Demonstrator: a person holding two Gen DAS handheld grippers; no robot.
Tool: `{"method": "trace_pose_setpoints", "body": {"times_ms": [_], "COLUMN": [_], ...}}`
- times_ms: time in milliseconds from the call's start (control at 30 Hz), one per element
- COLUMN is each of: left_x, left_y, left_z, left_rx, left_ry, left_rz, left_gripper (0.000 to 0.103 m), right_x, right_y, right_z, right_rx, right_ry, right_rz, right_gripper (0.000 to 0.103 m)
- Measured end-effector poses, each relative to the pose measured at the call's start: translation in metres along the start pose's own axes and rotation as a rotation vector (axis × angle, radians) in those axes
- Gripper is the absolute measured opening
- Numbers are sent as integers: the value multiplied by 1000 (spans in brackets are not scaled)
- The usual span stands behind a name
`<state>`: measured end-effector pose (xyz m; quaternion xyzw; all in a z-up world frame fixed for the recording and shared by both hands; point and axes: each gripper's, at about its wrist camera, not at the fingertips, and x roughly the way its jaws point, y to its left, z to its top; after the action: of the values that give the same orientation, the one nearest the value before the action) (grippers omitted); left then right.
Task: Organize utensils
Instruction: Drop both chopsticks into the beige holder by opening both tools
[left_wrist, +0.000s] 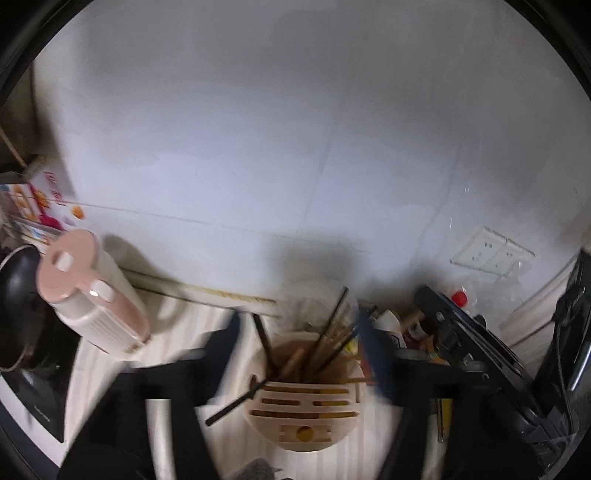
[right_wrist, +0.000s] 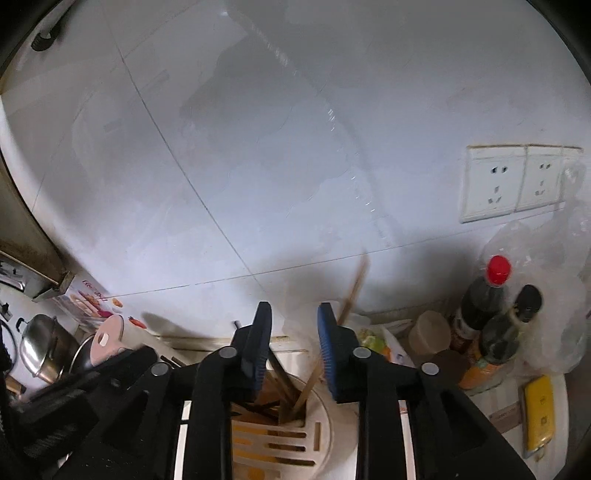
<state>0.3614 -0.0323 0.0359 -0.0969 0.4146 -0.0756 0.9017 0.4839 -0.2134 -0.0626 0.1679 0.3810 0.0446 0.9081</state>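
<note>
Left gripper open above chopsticks in beige holder

Both fisheye views are dim and grey, ringed by black corners, with straight tile seams bowed into curves. Soft light, possibly from above, falls on the glossy white tiled wall, which carries faint glare streaks and broad dark shadows near the counter. In the left wrist view, the black blue-padded left gripper is smeared by motion blur.
</note>
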Motion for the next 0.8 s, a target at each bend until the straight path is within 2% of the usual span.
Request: {"method": "trace_pose_setpoints", "body": {"times_ms": [67, 200, 300, 333, 433, 500, 567, 800], "left_x": [-12, -21, -23, -23, -18, -15, -11, -13], "left_y": [5, 13, 12, 11, 10, 13, 14, 9], "left_z": [-2, -16, -32, -39, -54, -65, -72, -93], "left_rx": [-3, 14, 44, 62, 88, 94, 96, 85], "left_ry": [-31, -46, -72, -76, -77, -69, -56, -48], "left_rz": [24, 106, 185, 214, 270, 291, 305, 335], "left_gripper": [77, 91, 96, 102, 103, 103, 103, 103], "right_x": [-10, -31, -42, -46, -53, -54, -52, -60], "right_y": [-2, -9, -11, -11, -10, -9, -6, -4], "right_z": [-3, -13, -25, -31, -47, -61, -71, -89], "right_rx": [-7, -12, -31, -49, -88, -125, -166, -228], "right_ry": [1, -1, 4, 4, 18, 28, 37, 24], "right_rz": [-5, -52, -75, -91, -127, -153, -180, -239], "right_gripper": [33, 51, 59, 60, 73, 88, 97, 101]}}
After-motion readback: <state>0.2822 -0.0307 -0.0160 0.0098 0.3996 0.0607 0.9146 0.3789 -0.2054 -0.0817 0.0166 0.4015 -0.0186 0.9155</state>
